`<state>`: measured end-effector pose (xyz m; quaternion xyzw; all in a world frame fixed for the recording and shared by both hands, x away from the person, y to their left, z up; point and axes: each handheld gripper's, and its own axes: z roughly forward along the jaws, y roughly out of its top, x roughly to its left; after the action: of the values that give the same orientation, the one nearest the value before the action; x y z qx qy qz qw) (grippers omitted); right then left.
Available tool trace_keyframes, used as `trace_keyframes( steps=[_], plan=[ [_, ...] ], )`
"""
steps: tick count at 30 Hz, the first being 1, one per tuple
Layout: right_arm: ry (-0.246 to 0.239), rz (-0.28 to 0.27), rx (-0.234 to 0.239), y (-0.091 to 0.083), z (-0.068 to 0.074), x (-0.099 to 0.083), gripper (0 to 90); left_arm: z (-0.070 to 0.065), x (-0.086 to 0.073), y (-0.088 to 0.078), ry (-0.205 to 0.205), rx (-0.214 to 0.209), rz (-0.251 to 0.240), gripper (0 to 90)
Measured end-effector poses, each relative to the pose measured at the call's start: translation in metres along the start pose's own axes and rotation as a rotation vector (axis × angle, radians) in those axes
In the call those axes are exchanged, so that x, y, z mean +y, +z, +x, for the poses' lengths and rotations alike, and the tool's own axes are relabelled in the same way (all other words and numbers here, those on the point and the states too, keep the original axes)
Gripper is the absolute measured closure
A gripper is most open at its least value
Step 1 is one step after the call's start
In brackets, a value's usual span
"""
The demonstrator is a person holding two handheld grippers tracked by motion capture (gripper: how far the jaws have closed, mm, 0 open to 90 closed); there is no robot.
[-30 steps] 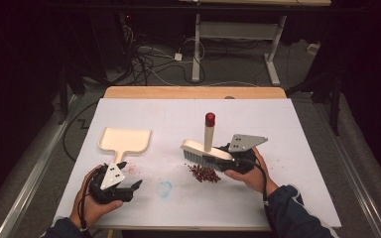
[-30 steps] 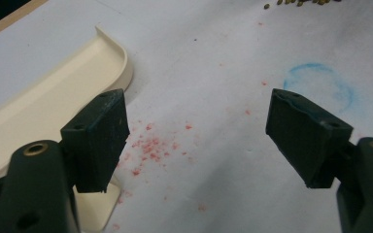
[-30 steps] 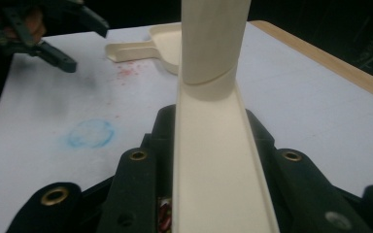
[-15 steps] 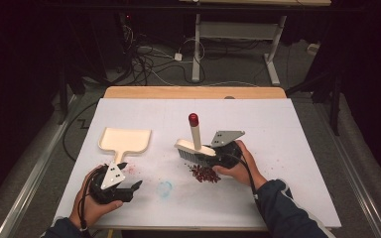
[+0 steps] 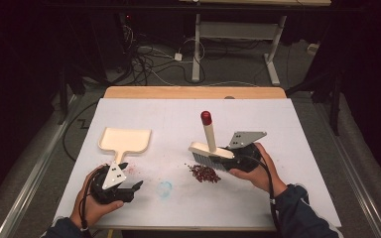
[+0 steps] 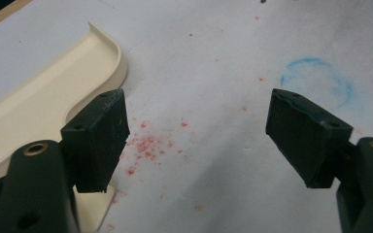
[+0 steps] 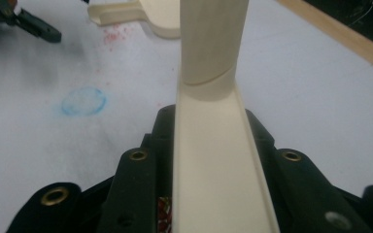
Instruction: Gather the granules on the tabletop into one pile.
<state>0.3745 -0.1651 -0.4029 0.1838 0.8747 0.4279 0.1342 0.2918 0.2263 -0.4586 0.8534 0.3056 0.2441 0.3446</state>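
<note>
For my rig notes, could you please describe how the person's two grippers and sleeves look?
Both grippers, left and right, have black bodies, each topped by a grey three-cornered plate. The fingers are dark, blocky pads on arms with brass-ringed holes. A black cable trails from each along the wrist. The sleeves are dark blue.

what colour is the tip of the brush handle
Red, on a cream brush; the tip shows best in the high view.
</note>
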Motion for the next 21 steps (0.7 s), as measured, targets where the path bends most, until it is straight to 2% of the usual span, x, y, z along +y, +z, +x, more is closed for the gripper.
trace_keyframes(
  steps=[3, 7, 13, 20, 21],
  plan=[
    [-0.008, -0.029, 0.0, 0.0, 0.003, 0.008, 67.7, 0.001, 0.0, 0.0, 0.0, 0.001, 0.0, 22.5],
    [-0.012, -0.04, 0.007, 0.015, 0.008, 0.014, 67.7, 0.0, 0.0, 0.0, 0.001, 0.001, 0.0, 22.5],
    [-0.028, -0.014, 0.017, 0.041, 0.016, 0.017, 67.7, 0.0, -0.001, -0.001, -0.013, -0.004, 0.003, 22.5],
    [-0.032, 0.012, 0.023, 0.046, 0.017, 0.012, 67.7, 0.0, -0.001, -0.001, -0.001, 0.0, -0.002, 22.5],
    [-0.034, 0.015, 0.022, 0.045, 0.017, 0.011, 67.7, 0.0, -0.001, -0.001, -0.011, -0.006, 0.003, 22.5]
  ],
)
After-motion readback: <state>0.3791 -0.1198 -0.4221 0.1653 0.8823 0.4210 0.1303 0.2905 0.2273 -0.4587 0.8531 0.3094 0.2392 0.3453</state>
